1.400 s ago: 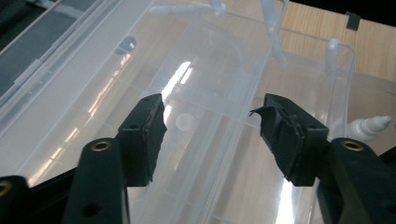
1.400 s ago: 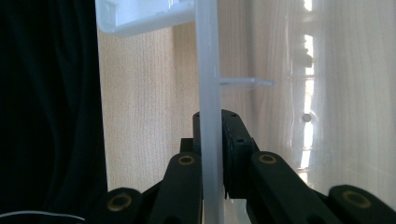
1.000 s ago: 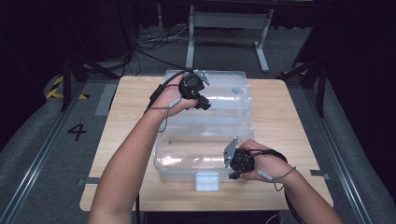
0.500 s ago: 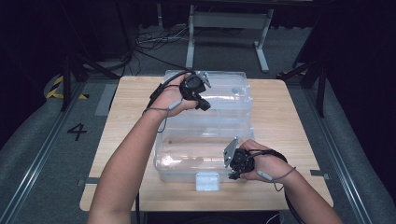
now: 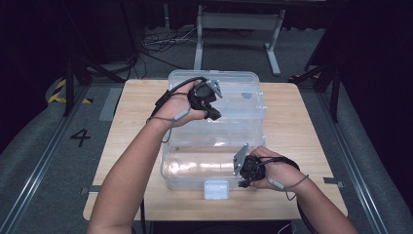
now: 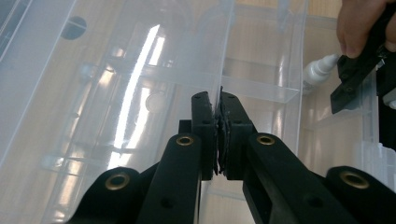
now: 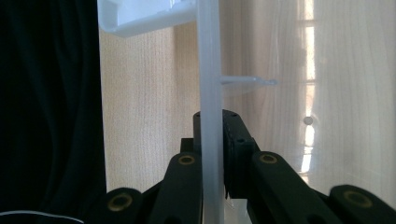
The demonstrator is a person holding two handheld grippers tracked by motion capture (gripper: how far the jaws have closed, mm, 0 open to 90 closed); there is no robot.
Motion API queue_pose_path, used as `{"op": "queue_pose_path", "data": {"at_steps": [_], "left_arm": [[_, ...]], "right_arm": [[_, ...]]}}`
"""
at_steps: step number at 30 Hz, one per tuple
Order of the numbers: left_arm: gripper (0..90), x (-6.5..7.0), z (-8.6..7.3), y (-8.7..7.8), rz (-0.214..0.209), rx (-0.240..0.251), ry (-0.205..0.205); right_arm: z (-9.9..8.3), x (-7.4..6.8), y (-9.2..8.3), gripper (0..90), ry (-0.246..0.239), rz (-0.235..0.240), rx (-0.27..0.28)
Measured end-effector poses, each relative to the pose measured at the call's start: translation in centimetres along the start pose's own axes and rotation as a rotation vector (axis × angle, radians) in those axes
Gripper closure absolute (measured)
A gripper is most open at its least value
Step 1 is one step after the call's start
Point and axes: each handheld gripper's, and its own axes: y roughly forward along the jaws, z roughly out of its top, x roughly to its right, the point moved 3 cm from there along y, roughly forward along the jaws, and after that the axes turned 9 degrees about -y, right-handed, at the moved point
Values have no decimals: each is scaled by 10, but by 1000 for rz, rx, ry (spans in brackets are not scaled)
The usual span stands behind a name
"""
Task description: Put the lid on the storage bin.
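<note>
Wood: pale table (image 5: 297, 126), rectangular, on grey carpeted floor (image 5: 44, 161) in a dark room.
Plastic: clear storage bin (image 5: 214, 161) mid-table, lid (image 5: 234, 92) hinged up at far side.
Left gripper (image 5: 210, 103): jaws just closed, clamped on the lid's edge.
Right gripper (image 5: 243, 171): clamped on the bin's near right wall.
Latch (image 5: 216, 189): white, near side.

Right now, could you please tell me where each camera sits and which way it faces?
High view: above the person's side, looking forward and down on the wooden table; both forearms, left claw, right claw.
Left gripper view: on the left claw, looking along its jaws, shut on a wall of the clear plastic storage box.
Right gripper view: on the right claw, clamping the box's rim.
All share the box.
</note>
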Motion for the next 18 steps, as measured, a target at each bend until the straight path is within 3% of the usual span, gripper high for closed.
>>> {"op": "queue_pose_path", "data": {"at_steps": [5, 18], "left_arm": [[871, 7, -1, -3, -9, -15, 21], [878, 30, -2, -7, 15, -63, 74]], "right_arm": [[0, 0, 0, 865, 0, -1, -1], [-1, -2, -1, 868, -4, -8, 5]]}}
